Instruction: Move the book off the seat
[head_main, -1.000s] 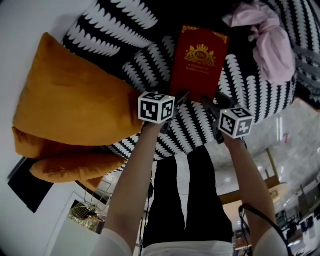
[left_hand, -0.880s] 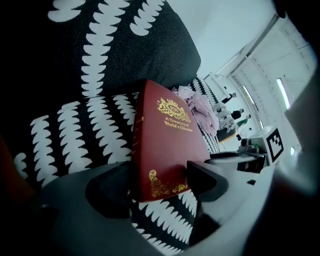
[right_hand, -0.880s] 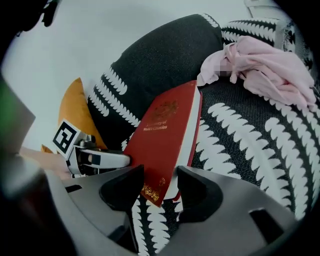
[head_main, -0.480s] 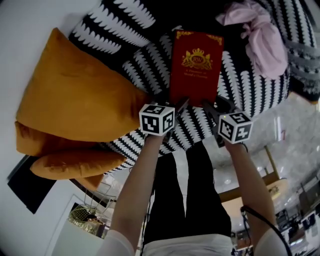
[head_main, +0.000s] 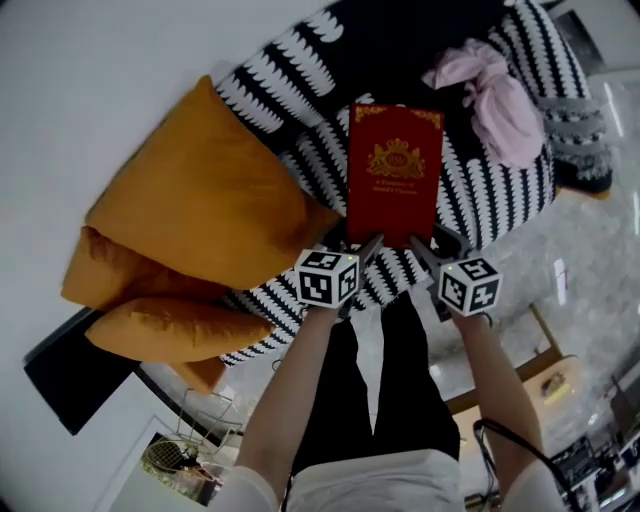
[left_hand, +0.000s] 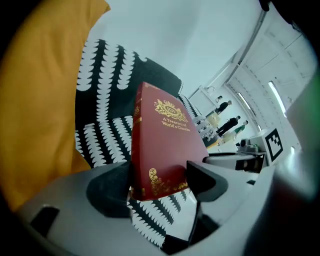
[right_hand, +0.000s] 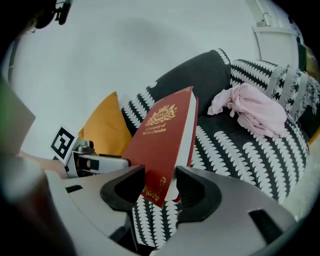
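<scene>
Head view: book (head_main: 393, 175) held over striped seat (head_main: 500, 200), near edge in both grippers; left gripper (head_main: 362, 248) on near-left corner, right gripper (head_main: 425, 250) on near-right; cushion (head_main: 200, 215) left, pink cloth (head_main: 495, 100) far right on seat.
Left gripper view: jaws clamp book's spine corner; book tilted up.
Right gripper view: jaws just been closing, book's corner between them, pads pressing both covers.
</scene>
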